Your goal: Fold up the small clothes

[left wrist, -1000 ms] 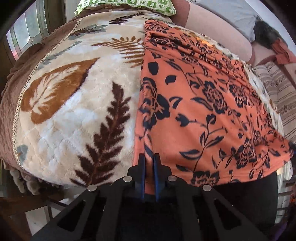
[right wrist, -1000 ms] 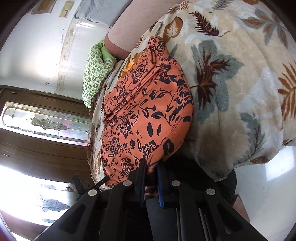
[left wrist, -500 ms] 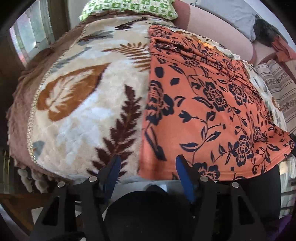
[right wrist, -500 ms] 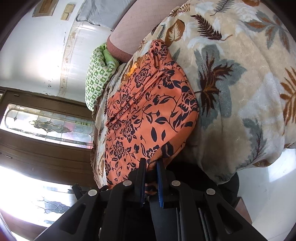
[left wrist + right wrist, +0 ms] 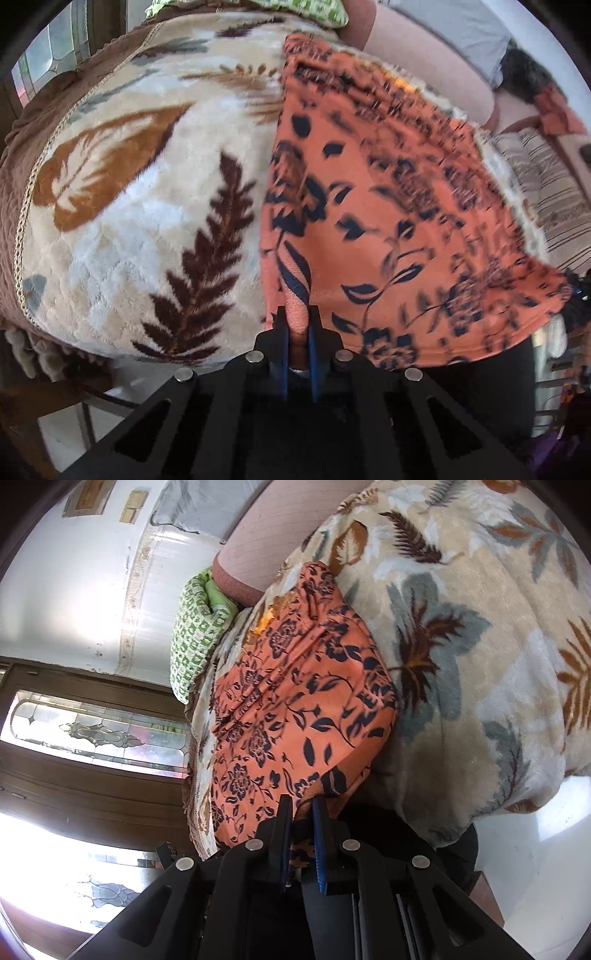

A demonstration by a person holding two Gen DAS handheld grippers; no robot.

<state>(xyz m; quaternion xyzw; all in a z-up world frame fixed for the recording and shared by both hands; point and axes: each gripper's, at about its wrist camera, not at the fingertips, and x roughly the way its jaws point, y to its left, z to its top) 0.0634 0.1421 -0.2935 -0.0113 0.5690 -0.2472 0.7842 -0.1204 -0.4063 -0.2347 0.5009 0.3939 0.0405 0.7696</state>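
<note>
Orange garment: spread flat on blanket, hem at near edge. Left gripper: just closed, clamped on hem corner. Right gripper: clamped on opposite hem corner. No fold yet visible; first fold pending, likely.

Sunlit white wall, leaded-glass window in dark wood, glossy pale floor.

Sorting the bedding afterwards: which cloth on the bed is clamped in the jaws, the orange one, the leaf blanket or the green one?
The orange flowered cloth; both jaws pinch its near edge.
</note>
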